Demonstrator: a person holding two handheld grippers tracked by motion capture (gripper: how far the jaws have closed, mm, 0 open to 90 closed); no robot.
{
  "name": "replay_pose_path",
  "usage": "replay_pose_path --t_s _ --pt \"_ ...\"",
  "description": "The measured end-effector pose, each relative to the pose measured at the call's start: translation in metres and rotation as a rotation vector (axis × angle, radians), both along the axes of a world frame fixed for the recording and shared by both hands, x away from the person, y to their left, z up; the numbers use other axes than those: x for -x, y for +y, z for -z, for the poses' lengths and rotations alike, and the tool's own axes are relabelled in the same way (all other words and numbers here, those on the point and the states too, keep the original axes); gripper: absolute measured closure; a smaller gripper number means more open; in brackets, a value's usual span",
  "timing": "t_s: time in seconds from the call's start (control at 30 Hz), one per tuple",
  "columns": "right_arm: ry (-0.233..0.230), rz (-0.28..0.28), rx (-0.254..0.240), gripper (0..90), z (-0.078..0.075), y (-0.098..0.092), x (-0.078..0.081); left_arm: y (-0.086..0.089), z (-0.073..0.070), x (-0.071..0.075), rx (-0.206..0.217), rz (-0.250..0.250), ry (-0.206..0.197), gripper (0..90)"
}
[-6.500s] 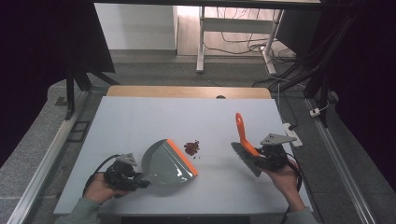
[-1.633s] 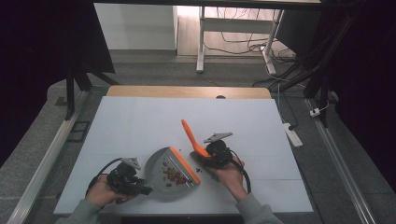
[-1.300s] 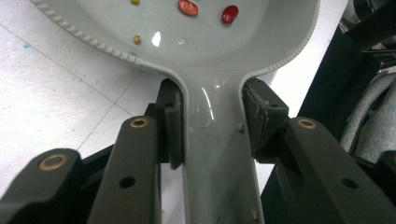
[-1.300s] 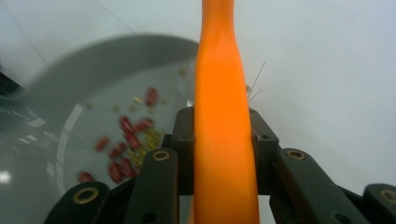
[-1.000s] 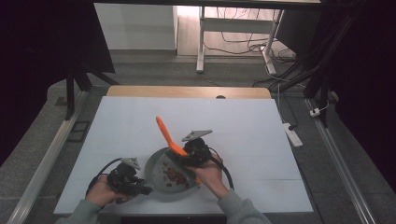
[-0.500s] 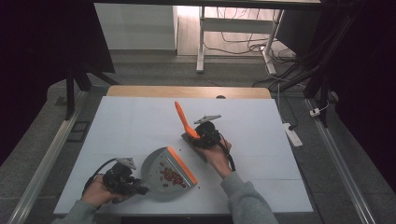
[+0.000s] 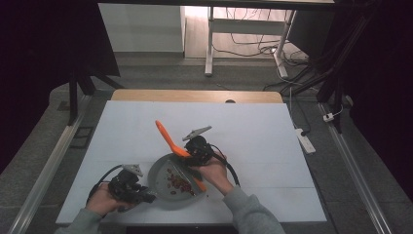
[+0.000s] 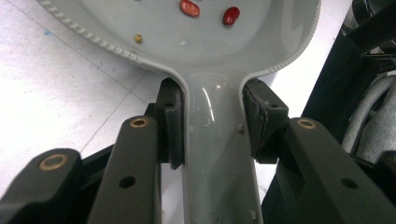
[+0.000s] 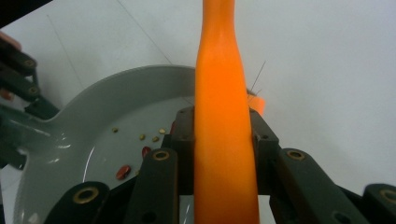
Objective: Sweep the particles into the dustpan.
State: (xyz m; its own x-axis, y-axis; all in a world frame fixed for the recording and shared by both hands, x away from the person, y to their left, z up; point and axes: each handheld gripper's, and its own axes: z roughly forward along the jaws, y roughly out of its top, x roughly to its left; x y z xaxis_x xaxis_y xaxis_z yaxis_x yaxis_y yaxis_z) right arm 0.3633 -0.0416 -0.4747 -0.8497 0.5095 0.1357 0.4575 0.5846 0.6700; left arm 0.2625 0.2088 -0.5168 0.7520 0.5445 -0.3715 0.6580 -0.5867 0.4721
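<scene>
- Forearms come in from the near edge of the white worktop point(image 7: 272, 126) in the high view; the left hand point(image 7: 100, 202) lies low at the near-left corner, and the right hand point(image 7: 213, 170) reaches forward toward the worktop's middle.
- The left tool point(image 7: 130, 187) lies close to level, its jaws pointing right; in the left gripper view both pads point(image 8: 170, 123) press on the flat handle of the grey plastic dustpan point(image 8: 219, 154), so the tool is clamped on it.
- The dustpan point(image 7: 160, 178) rests on the worktop between the two hands, with small red beans point(image 7: 179, 183) and a few yellowish grains scattered in its bowl.
- The right tool point(image 7: 199, 150) sits just behind the pan's far rim, its grey three-cornered plate uppermost; its jaws are closed tight on the orange plastic brush handle point(image 9: 224, 140), which runs up between them in the right gripper view.
- That handle point(image 7: 165, 134) slants up and to the left over the worktop, and the brush's lower end reaches down to the pan's orange front lip.
- No brand, label or writing can be read on anything.
- Against half a second ago, the right hand and brush have come back toward the pan from farther up the worktop; the left hand and pan lie as they did.
- Six and a half seconds ago the beans lay in a heap on the worktop beyond the pan's lip; they are in the pan now.
</scene>
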Motion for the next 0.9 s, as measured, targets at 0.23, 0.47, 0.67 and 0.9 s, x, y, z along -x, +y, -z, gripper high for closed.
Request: replay_pose_path --t_s 0.23,0.47,0.67,0.9 --pt "-0.063 0.092 -0.058 70.5 -0.021 -0.033 0.001 0.003 0.001 0.001 0.004 0.006 -0.003 62.1" --pt "-0.076 0.208 -0.061 70.5 -0.018 -0.084 0.019 0.01 0.0 0.008 0.011 0.031 -0.012 62.0" --pt "-0.023 0.245 -0.03 70.5 0.001 -0.106 0.034 0.01 -0.001 0.018 0.006 0.063 -0.013 62.0" --pt "0.002 0.227 -0.009 70.6 0.016 -0.09 0.045 0.002 -0.004 0.023 -0.005 0.088 -0.015 62.0"
